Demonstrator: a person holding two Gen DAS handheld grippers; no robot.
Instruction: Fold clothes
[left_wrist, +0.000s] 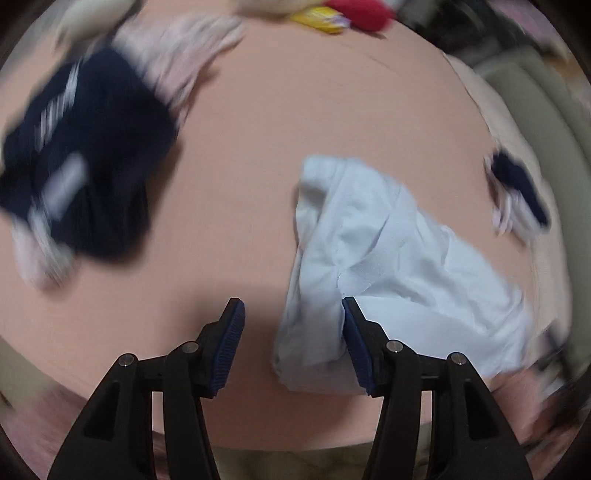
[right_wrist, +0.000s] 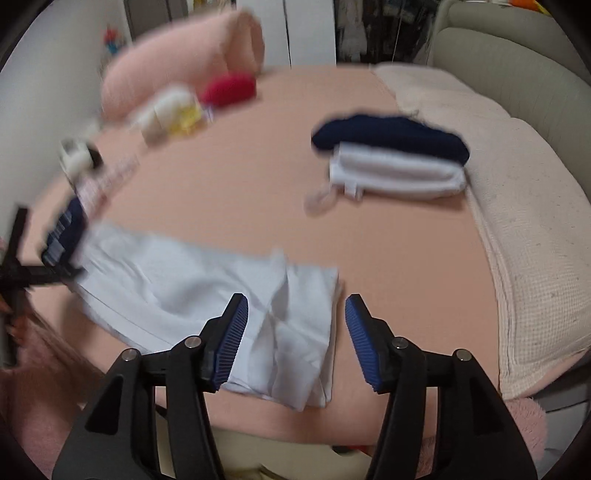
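I have both grippers pointed down over the bed (right_wrist: 280, 155), which is covered in a peach sheet. The left gripper (left_wrist: 293, 306) has its jaws spread, and nothing is pinched: the left edge of the pale blue garment (left_wrist: 373, 258) lies below and between the 2 blue pads, the right pad overlapping the cloth in my view, but I cannot tell whether it touches. The right gripper (right_wrist: 296, 301) also stands with jaws spread and empty, hanging over the right end of the same pale blue garment (right_wrist: 207, 291).

That garment lies crumpled and partly folded along the near edge of the bed, stretched from left to right. In the right wrist view its right end stops just short of the right pad.

Toward the far right edge of the bed sits a stack of folded clothes (right_wrist: 391, 158), a navy piece on top of a white one, beside the cream blanket (right_wrist: 517, 206) that runs down that side. Near the left edge lies a loose navy garment with white stripes (left_wrist: 85, 158), resting partly on a pink-and-white striped piece (left_wrist: 177, 55); motion blur softens both. At the far left corner I see a rolled pink blanket (right_wrist: 177, 62) and a red, white and yellow soft toy (right_wrist: 207, 99), too blurred to make out further.
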